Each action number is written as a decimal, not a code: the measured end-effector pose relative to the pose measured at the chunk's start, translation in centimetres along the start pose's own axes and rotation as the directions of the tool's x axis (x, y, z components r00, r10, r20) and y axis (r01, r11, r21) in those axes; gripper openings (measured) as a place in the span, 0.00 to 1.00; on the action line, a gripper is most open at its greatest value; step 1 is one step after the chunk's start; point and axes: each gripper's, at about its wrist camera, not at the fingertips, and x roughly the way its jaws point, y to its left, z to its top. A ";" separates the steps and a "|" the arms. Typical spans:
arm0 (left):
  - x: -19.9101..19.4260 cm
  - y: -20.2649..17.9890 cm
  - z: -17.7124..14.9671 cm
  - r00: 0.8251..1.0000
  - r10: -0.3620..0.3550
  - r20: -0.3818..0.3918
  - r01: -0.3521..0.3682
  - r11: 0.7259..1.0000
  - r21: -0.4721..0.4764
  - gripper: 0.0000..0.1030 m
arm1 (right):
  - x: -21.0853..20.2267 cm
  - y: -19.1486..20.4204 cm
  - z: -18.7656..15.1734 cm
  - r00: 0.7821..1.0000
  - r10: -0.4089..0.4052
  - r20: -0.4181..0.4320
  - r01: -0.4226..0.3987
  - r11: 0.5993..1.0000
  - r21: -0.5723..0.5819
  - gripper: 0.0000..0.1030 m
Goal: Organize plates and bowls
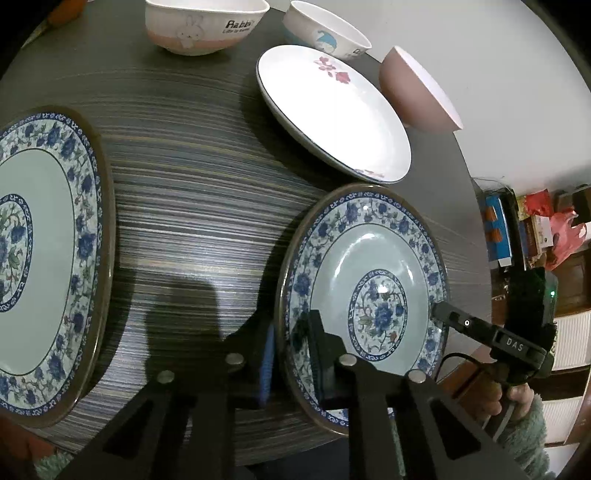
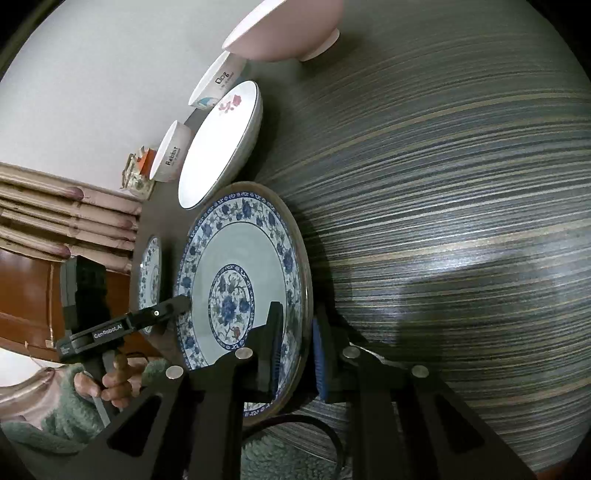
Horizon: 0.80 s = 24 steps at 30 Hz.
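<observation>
Two grippers clamp the same blue-patterned plate (image 1: pixel 369 280) from opposite sides of its rim. The left gripper (image 1: pixel 288 354) has its jaws clenched on the plate's rim, one finger under the outside and the other lying over the floral border; the right gripper (image 2: pixel 295 350) pinches the opposite rim in the same way, one blue-padded finger behind the plate and one on its face. Each gripper also shows in the other's view, its black tip resting on the far rim, with a hand (image 2: pixel 110 384) in a fuzzy green sleeve (image 2: pixel 48 417) on the grip. This plate sits near the edge of the dark striped table (image 1: pixel 192 192) closest to the person. A second blue-patterned plate (image 1: pixel 40 258) lies flat, well apart from it along that same near edge. Just beyond the held plate is a white plate with pink flowers (image 1: pixel 332 110), its rim almost meeting the held one. Along the far edge of the table stand a rabbit bowl (image 1: pixel 203 27), a white bowl with a blue figure (image 1: pixel 325 29), and a mauve bowl (image 1: pixel 417 92) just beside the white plate.
</observation>
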 end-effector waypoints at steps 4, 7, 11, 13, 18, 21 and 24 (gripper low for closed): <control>0.0 -0.3 -0.1 1.000 0.016 0.007 -0.016 1.000 0.023 0.17 | 0.1 -0.1 -0.1 1.000 -0.004 0.008 0.004 1.000 0.006 0.11; 0.0 -0.4 -0.2 1.000 0.018 0.009 -0.019 1.000 0.022 0.17 | 0.0 0.2 -0.2 1.000 -0.023 0.013 0.023 1.000 -0.006 0.12; -0.3 0.0 -0.2 1.000 0.012 0.011 -0.013 1.000 0.018 0.17 | -0.1 0.6 -0.3 0.999 -0.029 0.018 0.030 0.999 -0.020 0.12; -0.5 0.1 -0.2 1.000 0.013 0.017 -0.013 1.000 0.023 0.17 | -0.1 0.8 -0.3 0.999 -0.031 0.019 0.032 0.999 -0.024 0.12; -1.2 0.5 -0.4 1.000 0.009 0.017 -0.009 1.000 0.020 0.17 | -0.2 1.3 -0.5 0.999 -0.031 0.016 0.032 0.999 -0.036 0.12; -2.0 0.7 -0.5 1.000 0.007 0.028 -0.008 1.000 0.024 0.17 | -0.3 1.9 -0.6 0.999 -0.032 0.016 0.032 0.998 -0.047 0.12; -3.0 0.9 -0.5 0.998 0.012 0.054 -0.013 1.000 0.017 0.17 | -0.4 2.7 -0.7 0.999 -0.031 0.018 0.032 0.998 -0.058 0.12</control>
